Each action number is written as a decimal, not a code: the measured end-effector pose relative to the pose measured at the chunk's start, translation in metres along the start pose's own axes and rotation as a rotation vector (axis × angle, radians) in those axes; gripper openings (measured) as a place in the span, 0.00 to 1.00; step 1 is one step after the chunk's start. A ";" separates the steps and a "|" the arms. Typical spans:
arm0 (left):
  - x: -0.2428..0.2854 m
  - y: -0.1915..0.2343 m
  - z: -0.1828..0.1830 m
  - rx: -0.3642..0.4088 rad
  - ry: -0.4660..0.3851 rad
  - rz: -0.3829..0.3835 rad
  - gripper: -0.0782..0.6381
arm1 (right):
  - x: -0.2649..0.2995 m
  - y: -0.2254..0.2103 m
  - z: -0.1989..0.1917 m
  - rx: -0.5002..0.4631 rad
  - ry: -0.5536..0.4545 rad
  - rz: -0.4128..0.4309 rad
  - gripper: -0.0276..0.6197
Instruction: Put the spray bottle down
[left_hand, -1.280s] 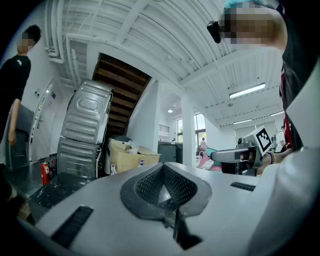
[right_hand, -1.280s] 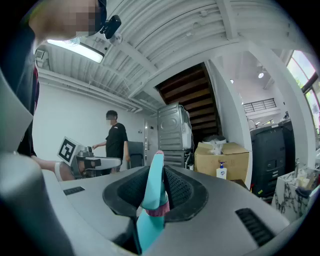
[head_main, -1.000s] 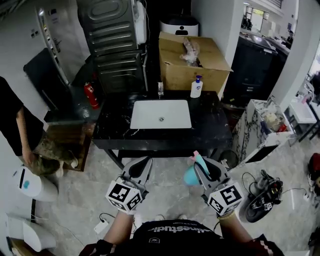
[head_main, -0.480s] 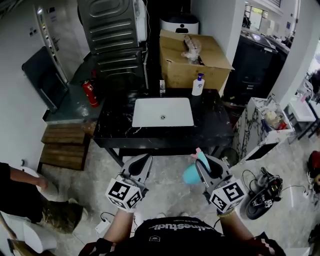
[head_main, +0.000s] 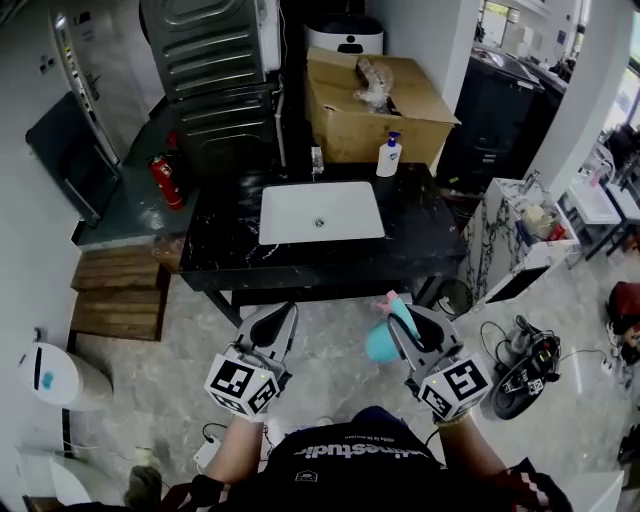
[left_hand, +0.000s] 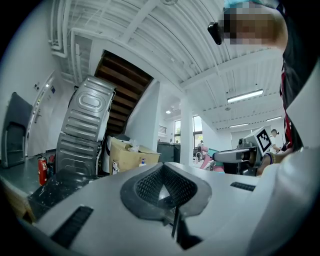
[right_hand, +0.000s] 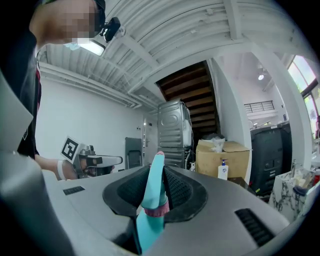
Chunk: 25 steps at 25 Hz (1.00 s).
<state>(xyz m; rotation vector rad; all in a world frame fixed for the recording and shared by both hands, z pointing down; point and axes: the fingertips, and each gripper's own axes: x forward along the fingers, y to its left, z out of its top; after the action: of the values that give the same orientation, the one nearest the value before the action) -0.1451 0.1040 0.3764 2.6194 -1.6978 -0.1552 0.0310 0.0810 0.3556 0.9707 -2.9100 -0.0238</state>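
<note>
A teal spray bottle with a pink nozzle hangs over the floor in front of the black table. My right gripper is shut on its neck. In the right gripper view the bottle stands upright between the pads, nozzle pointing away. My left gripper is level beside it on the left, shut with nothing in it; in the left gripper view its pads meet on a thin slit. A white sink is set in the middle of the table.
A soap pump bottle stands at the table's back edge before a cardboard box. A red fire extinguisher and wooden pallets lie left; a marble cabinet, a small bin and tools with cables right.
Both grippers and the bottle have drifted a little toward the table. The person at the left walked down the left edge and out of view.
</note>
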 end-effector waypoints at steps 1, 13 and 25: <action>-0.003 0.001 -0.001 0.000 -0.001 -0.003 0.13 | -0.001 0.001 -0.001 -0.014 -0.001 -0.015 0.23; 0.012 0.020 -0.023 -0.031 0.010 -0.015 0.13 | 0.010 -0.021 -0.012 0.003 -0.007 -0.065 0.22; 0.161 0.074 -0.039 -0.004 0.064 0.007 0.13 | 0.103 -0.160 -0.023 0.041 -0.041 -0.025 0.23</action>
<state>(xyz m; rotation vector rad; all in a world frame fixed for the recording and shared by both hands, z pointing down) -0.1434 -0.0749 0.4084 2.5855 -1.6847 -0.0744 0.0463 -0.1082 0.3796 1.0256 -2.9464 0.0146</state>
